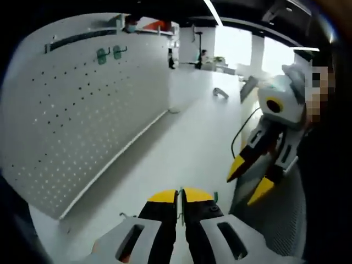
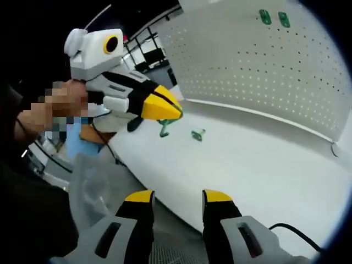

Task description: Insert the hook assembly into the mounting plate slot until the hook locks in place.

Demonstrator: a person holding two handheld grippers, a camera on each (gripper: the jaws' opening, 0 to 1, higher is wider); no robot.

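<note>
Where the white surface (image 2: pixel 264 159) meets the upright pegboard (image 2: pixel 253 66), a straight seam runs along the board's foot, and the stretch of surface in front of it lies open. Two green hooks (image 2: pixel 274 17) hang side by side near the board's top edge. In the right gripper view, the left gripper (image 2: pixel 165 110) hovers over the near edge of the surface with its fingers pressed together on a green hook (image 2: pixel 164 129) that dangles from the tips. A second loose green hook (image 2: pixel 198 134) lies on the surface just beside it, well apart from the board. The right gripper (image 2: pixel 177 199) stands with its fingers wide, nothing between them, off the surface's front edge. A dark cable (image 2: pixel 291 228) trails at that edge.
</note>
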